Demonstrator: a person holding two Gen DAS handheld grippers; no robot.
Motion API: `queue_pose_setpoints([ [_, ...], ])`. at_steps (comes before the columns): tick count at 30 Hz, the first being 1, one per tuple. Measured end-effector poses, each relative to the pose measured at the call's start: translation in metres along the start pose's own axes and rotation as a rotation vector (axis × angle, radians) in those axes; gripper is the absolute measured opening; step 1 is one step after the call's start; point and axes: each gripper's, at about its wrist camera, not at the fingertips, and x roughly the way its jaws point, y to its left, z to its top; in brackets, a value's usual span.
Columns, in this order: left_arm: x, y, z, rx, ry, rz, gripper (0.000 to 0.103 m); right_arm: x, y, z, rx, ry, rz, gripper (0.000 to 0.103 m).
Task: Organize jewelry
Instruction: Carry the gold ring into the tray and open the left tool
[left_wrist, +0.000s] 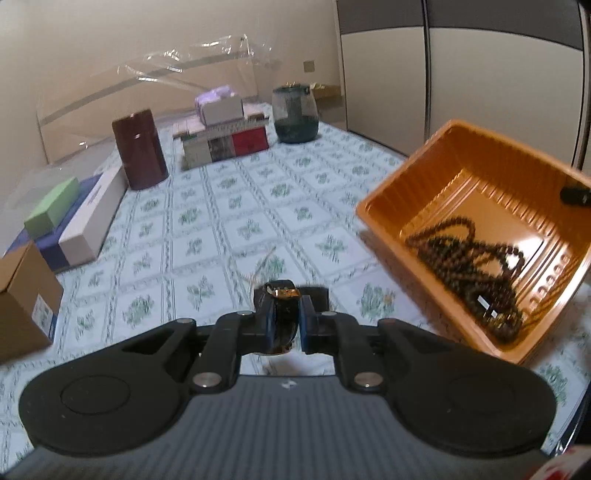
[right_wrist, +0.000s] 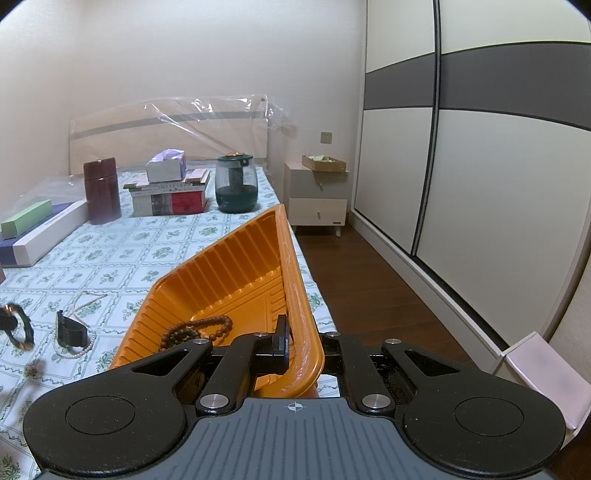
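Observation:
My left gripper (left_wrist: 284, 314) is shut on a black and gold watch (left_wrist: 281, 293) and holds it above the bed. My right gripper (right_wrist: 295, 347) is shut on the near rim of an orange plastic tray (right_wrist: 236, 273) and holds it tilted. In the left wrist view the tray (left_wrist: 461, 177) hangs at the right with dark bead strands (left_wrist: 469, 254) in it. The beads (right_wrist: 195, 330) also show in the right wrist view. On the bedsheet at the left lie a pearl necklace (right_wrist: 79, 347) and a black clip-like piece (right_wrist: 70, 332). The watch (right_wrist: 16, 326) shows at the far left.
A floral sheet (left_wrist: 221, 206) covers the bed. At the back stand a dark red canister (left_wrist: 139, 149), stacked boxes (left_wrist: 225, 144) and a green glass jar (left_wrist: 294, 114). Long boxes (left_wrist: 74, 221) and a cardboard box (left_wrist: 22, 302) lie left. A nightstand (right_wrist: 317, 199) and wardrobe (right_wrist: 480, 166) stand right.

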Motion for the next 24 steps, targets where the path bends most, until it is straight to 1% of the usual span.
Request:
queue_pose_setpoints([
  [5, -0.005, -0.007, 0.018, 0.013, -0.026, -0.054, 0.011, 0.0, 0.0, 0.0, 0.002, 0.0, 0.0, 0.007],
  [7, -0.006, -0.013, 0.023, 0.009, -0.034, -0.094, 0.011, 0.0, 0.0, 0.0, 0.002, 0.001, 0.001, 0.007],
  [11, -0.005, -0.033, 0.034, -0.008, -0.048, -0.205, 0.011, 0.0, 0.001, 0.0, 0.002, 0.0, 0.0, 0.007],
  [16, 0.0, -0.067, 0.046, 0.025, -0.067, -0.305, 0.011, 0.0, 0.0, 0.0, 0.001, 0.0, 0.0, 0.007],
  [20, 0.006, -0.09, 0.05, 0.053, -0.067, -0.352, 0.011, -0.001, 0.001, 0.0, 0.001, -0.002, 0.002, 0.007],
  [24, 0.012, -0.108, 0.047, 0.07, -0.049, -0.392, 0.011, -0.002, 0.001, 0.0, 0.005, -0.003, 0.003, 0.007],
])
